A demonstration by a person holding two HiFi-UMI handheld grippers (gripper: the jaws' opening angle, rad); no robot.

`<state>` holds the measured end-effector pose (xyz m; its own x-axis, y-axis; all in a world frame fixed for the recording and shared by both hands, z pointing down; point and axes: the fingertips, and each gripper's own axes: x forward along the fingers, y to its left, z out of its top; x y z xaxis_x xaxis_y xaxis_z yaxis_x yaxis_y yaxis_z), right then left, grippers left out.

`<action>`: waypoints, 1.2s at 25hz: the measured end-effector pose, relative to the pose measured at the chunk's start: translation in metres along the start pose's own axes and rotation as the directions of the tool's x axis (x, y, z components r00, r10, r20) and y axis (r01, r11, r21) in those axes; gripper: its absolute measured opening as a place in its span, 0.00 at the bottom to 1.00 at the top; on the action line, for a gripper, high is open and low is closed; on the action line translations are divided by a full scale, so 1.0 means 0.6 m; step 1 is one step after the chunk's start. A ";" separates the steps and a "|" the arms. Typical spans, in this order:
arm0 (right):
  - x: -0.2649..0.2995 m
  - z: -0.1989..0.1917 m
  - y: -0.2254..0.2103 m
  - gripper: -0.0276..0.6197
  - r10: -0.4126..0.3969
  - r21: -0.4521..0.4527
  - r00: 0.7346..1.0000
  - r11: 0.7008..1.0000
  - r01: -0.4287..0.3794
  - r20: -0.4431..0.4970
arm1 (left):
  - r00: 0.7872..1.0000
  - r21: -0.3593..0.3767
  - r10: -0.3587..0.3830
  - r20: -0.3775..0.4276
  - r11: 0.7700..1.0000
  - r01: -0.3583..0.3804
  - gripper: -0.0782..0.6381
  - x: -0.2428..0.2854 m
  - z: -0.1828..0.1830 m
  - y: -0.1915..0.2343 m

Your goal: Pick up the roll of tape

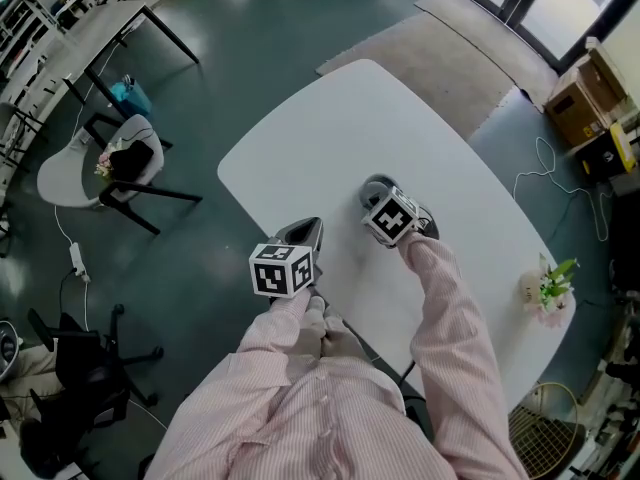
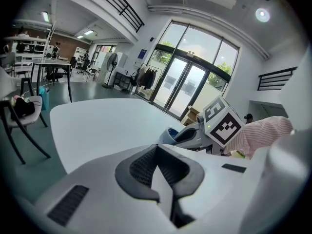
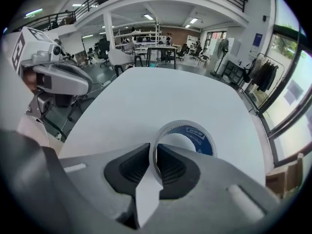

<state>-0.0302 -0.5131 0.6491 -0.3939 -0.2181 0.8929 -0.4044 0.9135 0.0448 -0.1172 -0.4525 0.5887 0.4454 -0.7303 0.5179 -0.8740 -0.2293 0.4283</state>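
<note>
The roll of tape [image 3: 187, 135], clear with a blue inner core, stands tilted on the white table [image 1: 350, 108]. My right gripper [image 3: 155, 150] points steeply down, and its dark pads pinch the near wall of the roll, one pad inside the ring and one outside. From the head view only a grey arc of the roll [image 1: 377, 182] shows beyond the right gripper [image 1: 380, 196]. My left gripper [image 1: 308, 230] hovers over the table's near left edge, apart from the roll. Its jaws are shut and hold nothing [image 2: 157, 147]. In the left gripper view the right gripper [image 2: 181, 134] is seen on the roll [image 2: 168, 132].
A small bunch of flowers [image 1: 547, 288] lies on the table's right end. A white chair [image 1: 95, 168] with things on it stands on the floor to the left, a black office chair [image 1: 85, 363] at the lower left. Cardboard boxes [image 1: 580, 103] and a cable [image 1: 560, 173] lie to the right.
</note>
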 end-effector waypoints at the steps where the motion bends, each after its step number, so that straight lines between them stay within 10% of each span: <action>1: -0.004 -0.001 0.001 0.12 -0.008 0.015 1.000 1.000 0.007 0.017 | 1.000 0.006 -0.002 0.004 1.000 0.002 0.11 -0.003 0.002 -0.001; 11: -0.109 0.021 0.016 0.12 -0.096 0.250 0.943 0.968 0.014 0.320 | 0.997 0.093 -0.047 0.055 0.995 0.042 0.11 -0.028 0.036 -0.043; 30: -0.341 0.014 0.033 0.12 -0.330 0.501 0.620 0.857 -0.119 0.712 | 0.962 0.244 -0.133 0.238 0.967 0.073 0.11 -0.101 0.135 -0.128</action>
<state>0.0355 -0.4530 0.4634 -0.6984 -0.6812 0.2195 -0.7133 0.6372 -0.2919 -0.0929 -0.4430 0.4646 0.4986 -0.8253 0.2649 -0.8599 -0.4324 0.2714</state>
